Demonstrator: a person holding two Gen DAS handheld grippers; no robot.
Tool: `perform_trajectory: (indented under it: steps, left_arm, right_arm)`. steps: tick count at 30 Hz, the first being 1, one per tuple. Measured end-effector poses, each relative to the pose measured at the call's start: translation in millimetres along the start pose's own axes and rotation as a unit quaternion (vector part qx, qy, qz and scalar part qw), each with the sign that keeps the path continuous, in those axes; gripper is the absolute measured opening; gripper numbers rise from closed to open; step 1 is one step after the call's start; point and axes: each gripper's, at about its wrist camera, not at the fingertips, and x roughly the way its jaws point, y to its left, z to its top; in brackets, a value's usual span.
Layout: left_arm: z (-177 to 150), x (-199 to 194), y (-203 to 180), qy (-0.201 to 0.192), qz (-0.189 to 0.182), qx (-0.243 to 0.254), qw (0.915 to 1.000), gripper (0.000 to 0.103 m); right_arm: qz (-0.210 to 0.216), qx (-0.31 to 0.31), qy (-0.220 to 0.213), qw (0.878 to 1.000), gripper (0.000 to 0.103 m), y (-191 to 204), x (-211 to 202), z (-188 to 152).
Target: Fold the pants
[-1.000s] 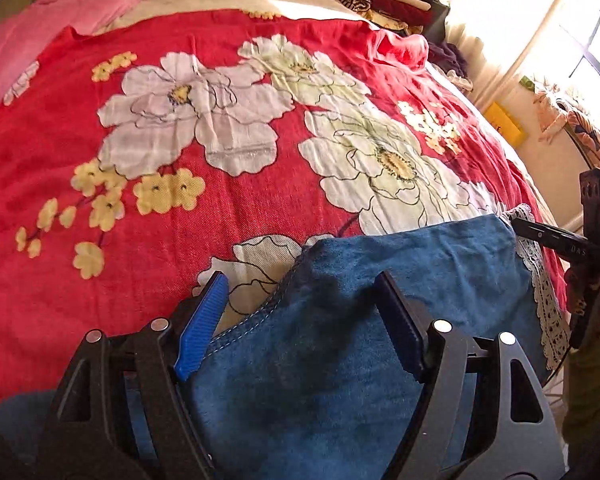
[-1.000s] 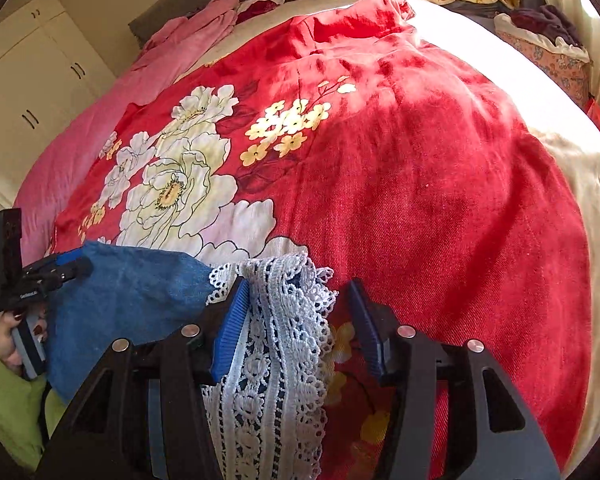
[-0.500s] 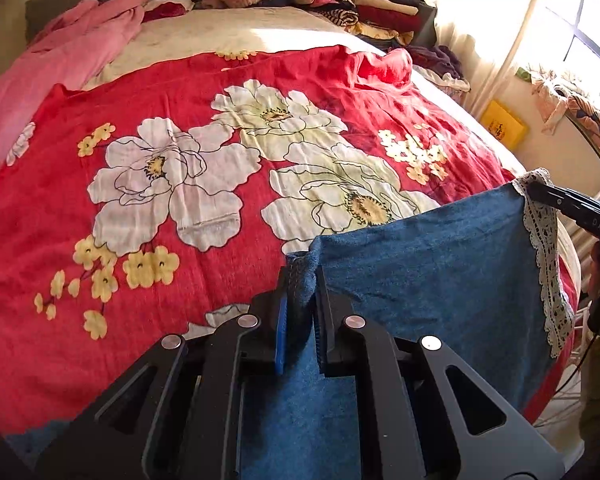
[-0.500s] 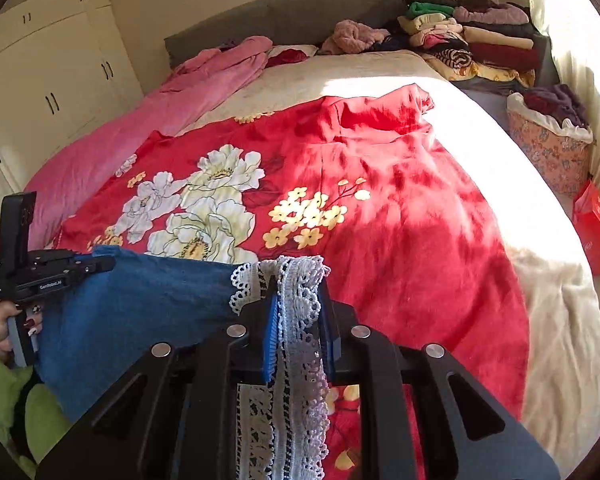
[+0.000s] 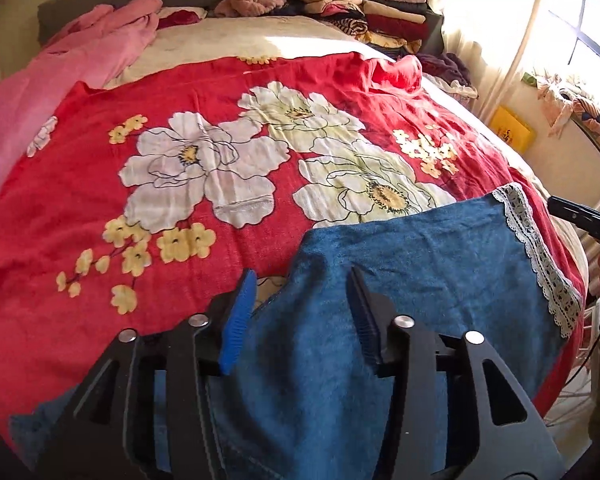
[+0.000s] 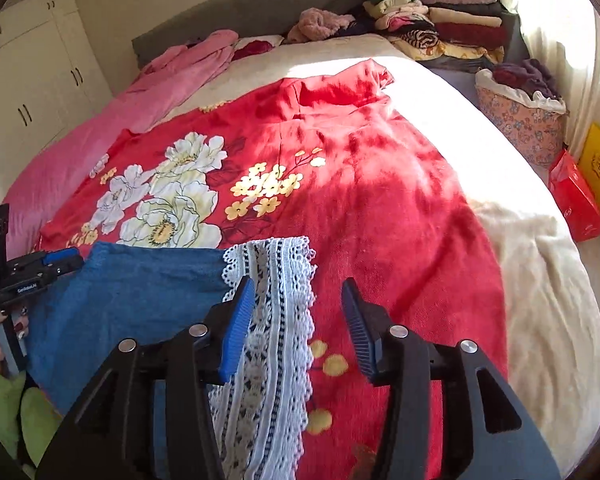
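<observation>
covering the bed (image 6: 540, 280), red floral sheet (image 5: 100, 200) | jaws of left gripper (image 5: 300, 312) and right gripper (image 6: 298, 316) just opened, pants (image 5: 420, 280) loose between | clothes pile (image 6: 440, 20) beyond fingertips | pants' near end cut off

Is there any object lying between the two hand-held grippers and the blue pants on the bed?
Nothing visible does. The left hand-held gripper has its jaws apart around a fold of the blue pants, and the right hand-held gripper is open over their white lace hem. Both have just been opening.
</observation>
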Motion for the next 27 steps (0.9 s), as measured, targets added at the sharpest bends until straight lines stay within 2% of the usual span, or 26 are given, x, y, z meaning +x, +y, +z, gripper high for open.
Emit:
perform_trajectory:
  steps: [5,10,13,19,20,22,23,27]
  left_arm:
    - [-27,-32,4,-0.015,0.008,-0.001,0.9999,0.065]
    - [-58,-68,13,-0.035,0.011,-0.016,0.9992,0.077]
    - [-75,-81,23,-0.037,0.032,-0.027,0.9984,0.079]
    - [-103,-82,54,0.017,0.103,-0.061,0.9926,0.079]
    - [-109,-79,62,0.027,0.108,-0.071,0.9912,0.079]
    - [-118,-78,73,0.033,0.103,-0.085,0.9906,0.075]
    - [-122,-77,77,0.033,0.100,-0.090,0.9903,0.071]
    - [-125,-83,81,0.024,0.087,-0.103,0.9906,0.070]
  right_arm:
    - [0.004,0.003,0.007,1.000,0.051,6,-38,-39]
    - [0.013,0.022,0.030,0.999,0.052,8,-46,-69]
    - [0.023,0.038,0.044,0.998,0.052,9,-41,-81]
    - [0.025,0.045,0.070,0.996,0.052,14,-25,-91]
    - [0.020,0.038,0.077,0.996,0.045,16,-21,-94]
    - [0.007,0.011,0.086,0.996,0.020,23,-19,-100]
    - [-0.001,-0.005,0.085,0.996,0.016,28,-21,-103]
    - [-0.030,-0.019,0.092,0.995,0.017,31,-24,-111]
